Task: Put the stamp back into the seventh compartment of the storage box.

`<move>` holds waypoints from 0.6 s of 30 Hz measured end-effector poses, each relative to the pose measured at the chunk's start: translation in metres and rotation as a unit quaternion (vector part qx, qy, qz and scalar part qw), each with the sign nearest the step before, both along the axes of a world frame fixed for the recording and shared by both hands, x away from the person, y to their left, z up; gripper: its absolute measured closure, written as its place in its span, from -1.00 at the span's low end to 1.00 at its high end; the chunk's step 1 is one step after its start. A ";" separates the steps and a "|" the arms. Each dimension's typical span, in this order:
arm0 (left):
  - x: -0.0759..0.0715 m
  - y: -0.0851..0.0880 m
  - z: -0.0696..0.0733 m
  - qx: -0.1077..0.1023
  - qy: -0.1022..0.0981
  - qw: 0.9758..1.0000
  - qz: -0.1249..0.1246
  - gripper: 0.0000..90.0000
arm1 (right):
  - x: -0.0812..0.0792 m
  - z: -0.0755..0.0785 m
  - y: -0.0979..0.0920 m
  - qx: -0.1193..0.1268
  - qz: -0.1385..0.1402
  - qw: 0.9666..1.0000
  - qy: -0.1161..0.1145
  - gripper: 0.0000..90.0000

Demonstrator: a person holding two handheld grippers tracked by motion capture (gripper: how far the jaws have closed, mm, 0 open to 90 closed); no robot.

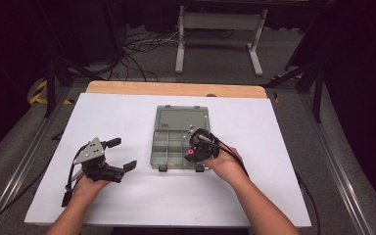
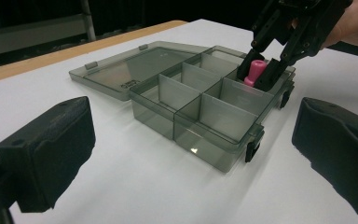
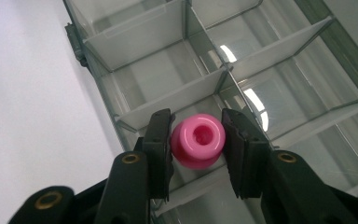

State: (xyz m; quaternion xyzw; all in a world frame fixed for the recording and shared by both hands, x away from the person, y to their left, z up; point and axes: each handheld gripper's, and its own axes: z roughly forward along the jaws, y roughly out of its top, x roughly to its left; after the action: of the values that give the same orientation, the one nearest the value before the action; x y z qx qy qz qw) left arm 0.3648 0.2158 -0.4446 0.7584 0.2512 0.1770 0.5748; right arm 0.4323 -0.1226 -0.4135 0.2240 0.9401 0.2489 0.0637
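Note:
A smoky clear compartment box lies open on the white sheet, its lid flat behind the tray. My right gripper points down into the tray's near right compartment, shut on a pink spool-like piece. Both black fingers press its sides. From the left gripper view the pink piece sits low between the dividers, with the right gripper around it. Whether it touches the floor I cannot tell. My left gripper rests left of the box, open and empty, its pads wide apart.
The box's other compartments look empty. The white sheet covers a wooden table whose far edge shows. Beyond it, cables and a grey metal stand sit on the floor. Bare sheet surrounds the box.

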 end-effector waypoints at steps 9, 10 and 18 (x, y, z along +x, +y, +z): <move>0.000 0.000 0.000 0.001 0.002 1.000 -0.002 -0.99 | 0.001 -0.005 0.005 -0.011 0.006 1.000 0.007 0.43; 0.000 0.000 0.000 0.001 0.002 1.000 -0.003 -0.99 | 0.001 -0.006 0.005 -0.012 0.006 1.000 0.007 0.43; 0.001 0.000 -0.001 0.002 0.002 1.000 -0.003 -0.99 | 0.001 -0.006 0.006 -0.013 0.009 1.000 0.010 0.43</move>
State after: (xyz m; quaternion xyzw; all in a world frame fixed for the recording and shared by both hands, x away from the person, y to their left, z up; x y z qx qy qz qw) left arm 0.3655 0.2155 -0.4451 0.7609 0.2493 0.1742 0.5732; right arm 0.4330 -0.1169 -0.4200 0.2170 0.9458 0.2352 0.0549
